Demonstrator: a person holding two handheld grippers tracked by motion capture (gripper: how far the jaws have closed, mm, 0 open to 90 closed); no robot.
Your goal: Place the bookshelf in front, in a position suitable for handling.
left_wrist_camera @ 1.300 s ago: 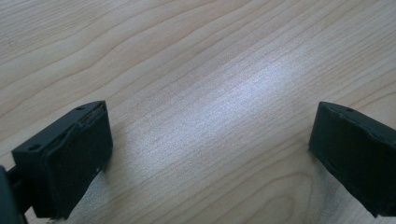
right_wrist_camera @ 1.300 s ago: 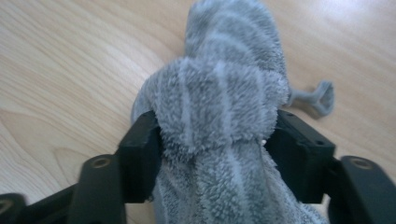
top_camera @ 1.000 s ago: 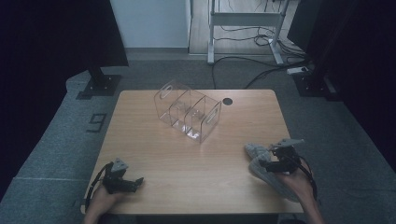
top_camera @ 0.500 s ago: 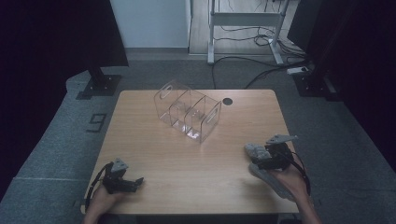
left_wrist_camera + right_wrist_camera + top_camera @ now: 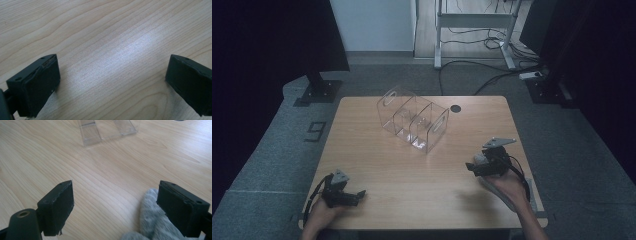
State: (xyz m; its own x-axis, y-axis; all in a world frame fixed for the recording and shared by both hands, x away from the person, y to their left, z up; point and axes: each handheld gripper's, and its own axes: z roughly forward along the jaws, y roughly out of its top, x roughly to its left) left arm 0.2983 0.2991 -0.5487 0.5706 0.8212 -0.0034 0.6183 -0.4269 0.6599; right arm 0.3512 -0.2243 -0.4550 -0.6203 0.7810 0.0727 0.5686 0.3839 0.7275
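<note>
Presently at the counter (image 5: 377, 150), light wood, seen from above. Clear acrylic organizer (image 5: 413, 119) standing upright near the far middle, divided into compartments, cut-out handle at each end; contents, if any, not discernible through the clear walls. Small dark round hole (image 5: 455, 108) in the counter just beside the organizer's far right corner.

Left tongs (image 5: 357, 194) low at the near left corner, well apart from the organizer. Released, jaws spread wide over bare wood grain in the left gripper view, nothing between them (image 5: 112, 82).

Right tongs (image 5: 471, 167) near the right edge, pointing toward the counter's middle. Jaws just been opening; now released and wide apart, pads pressing on nothing. Grey sock (image 5: 150, 220), soft and knitted, lying on the counter beneath the right hand (image 5: 507, 185), its tip beside the inner face of the right-hand jaw in the right gripper view; contact with that jaw possibly light, not certain from this angle. Organizer's base visible beyond the jaws, well apart from the sock.
</note>
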